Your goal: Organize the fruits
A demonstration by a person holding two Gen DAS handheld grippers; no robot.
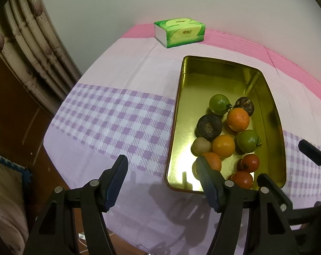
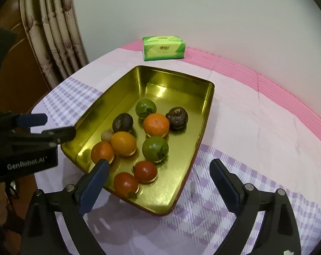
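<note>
A gold metal tray (image 1: pixel 175 127) (image 2: pixel 210 97) lies on the checked cloth and holds several fruits. Among them are two green tomatoes (image 2: pixel 155 148), oranges (image 2: pixel 156 125), two red tomatoes (image 2: pixel 146 171), two dark brown fruits (image 2: pixel 177 118) and a small tan one (image 1: pixel 200 146). My left gripper (image 1: pixel 161 160) stands open at the tray's near left corner, its right finger over an orange (image 1: pixel 212 159). My right gripper (image 2: pixel 159 163) is open wide just above the tray's near end, nothing between its fingers. The red tomatoes lie right below it.
A green tissue pack (image 1: pixel 179 31) (image 2: pixel 163 47) stands at the table's far edge by the wall. A curtain (image 2: pixel 54 31) and wooden furniture are on the left. Purple-checked cloth (image 1: pixel 109 114) lies bare left of the tray, and pink cloth (image 2: pixel 256 116) on its right.
</note>
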